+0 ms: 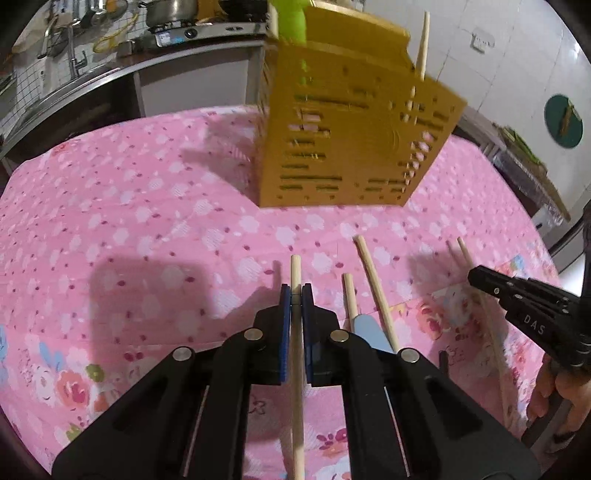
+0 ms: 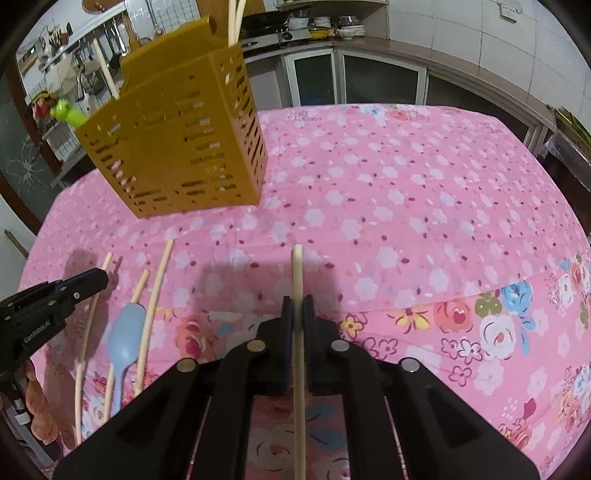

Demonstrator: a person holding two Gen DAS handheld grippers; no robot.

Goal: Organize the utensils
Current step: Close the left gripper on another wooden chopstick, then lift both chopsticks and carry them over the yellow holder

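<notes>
While both views look down on a pink floral cloth [image 2: 406, 192] covering the table, a kitchen counter [image 2: 369, 48] with a stove [image 1: 192, 31] and pots runs along the top of each frame. Yellow slotted holder [image 1: 343, 147] stands upper centre in the left view, upper left in the right view, with a green utensil [image 1: 291, 22] and chopsticks poking out the top.

Left gripper [image 1: 296, 295]: jaws pressed together, pinching one chopstick [image 1: 296, 369] that runs lengthwise between the blue pads. Right gripper [image 2: 297, 306]: same, clamped on its own chopstick [image 2: 298, 332].

Loose on the cloth between the two grippers: a blue spoon [image 2: 125, 332] with chopsticks [image 2: 155, 306] on both sides, lower left in the right view.

Both held sticks are cut off by the bottom edge. Holder's contents are mostly hidden behind its walls, and the holder is blurred in the left view.
</notes>
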